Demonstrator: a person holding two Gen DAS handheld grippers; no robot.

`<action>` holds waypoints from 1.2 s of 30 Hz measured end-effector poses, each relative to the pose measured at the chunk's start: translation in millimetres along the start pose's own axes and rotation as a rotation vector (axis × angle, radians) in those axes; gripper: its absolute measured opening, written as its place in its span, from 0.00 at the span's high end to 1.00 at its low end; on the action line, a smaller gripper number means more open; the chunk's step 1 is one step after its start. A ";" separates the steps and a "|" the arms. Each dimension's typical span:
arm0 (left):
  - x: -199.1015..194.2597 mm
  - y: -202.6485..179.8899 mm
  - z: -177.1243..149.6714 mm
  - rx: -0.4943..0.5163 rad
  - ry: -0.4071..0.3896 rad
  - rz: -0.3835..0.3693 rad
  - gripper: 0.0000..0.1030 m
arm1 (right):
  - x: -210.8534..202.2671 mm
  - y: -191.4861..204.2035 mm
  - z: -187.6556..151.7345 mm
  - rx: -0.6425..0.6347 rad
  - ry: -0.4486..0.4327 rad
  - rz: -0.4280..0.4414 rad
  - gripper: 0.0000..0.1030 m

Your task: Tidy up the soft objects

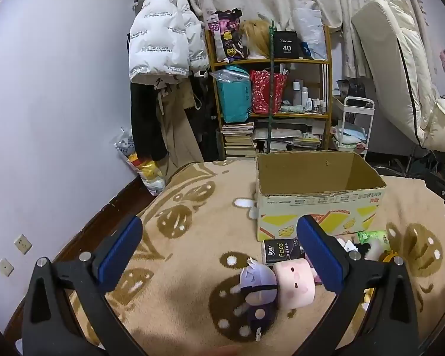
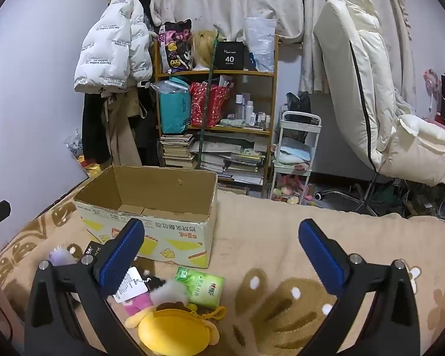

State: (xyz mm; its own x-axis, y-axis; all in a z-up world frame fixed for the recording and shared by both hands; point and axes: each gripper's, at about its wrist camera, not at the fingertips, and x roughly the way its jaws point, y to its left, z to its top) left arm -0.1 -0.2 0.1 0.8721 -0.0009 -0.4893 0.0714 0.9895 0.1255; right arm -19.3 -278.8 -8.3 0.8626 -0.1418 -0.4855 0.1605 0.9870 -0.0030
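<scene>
Yellow plush half hidden behind right gripper finger.

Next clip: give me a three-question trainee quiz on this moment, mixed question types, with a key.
1. True or false: the cardboard box already holds a soft toy.
2. Multiple choice: what lies right next to the pink cube plush? A) the green tissue pack B) the purple-haired doll C) the yellow plush
3. Fill in: the left gripper and the right gripper are both ____.

Key: 1. False; the part of the box floor that shows is bare. 2. B; doll and cube touch. 3. Open, with nothing between the fingers.
</scene>
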 end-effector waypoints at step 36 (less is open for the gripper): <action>-1.2 -3.4 -2.9 0.022 -0.006 0.020 0.01 | 0.8 3.8 -5.8 -0.007 -0.024 -0.009 0.00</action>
State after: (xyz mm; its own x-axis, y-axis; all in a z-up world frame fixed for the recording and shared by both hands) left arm -2.8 -3.1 -2.2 0.8766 0.0181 -0.4809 0.0645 0.9859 0.1547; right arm -20.8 -274.7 -13.7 0.8726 -0.1524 -0.4640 0.1651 0.9862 -0.0134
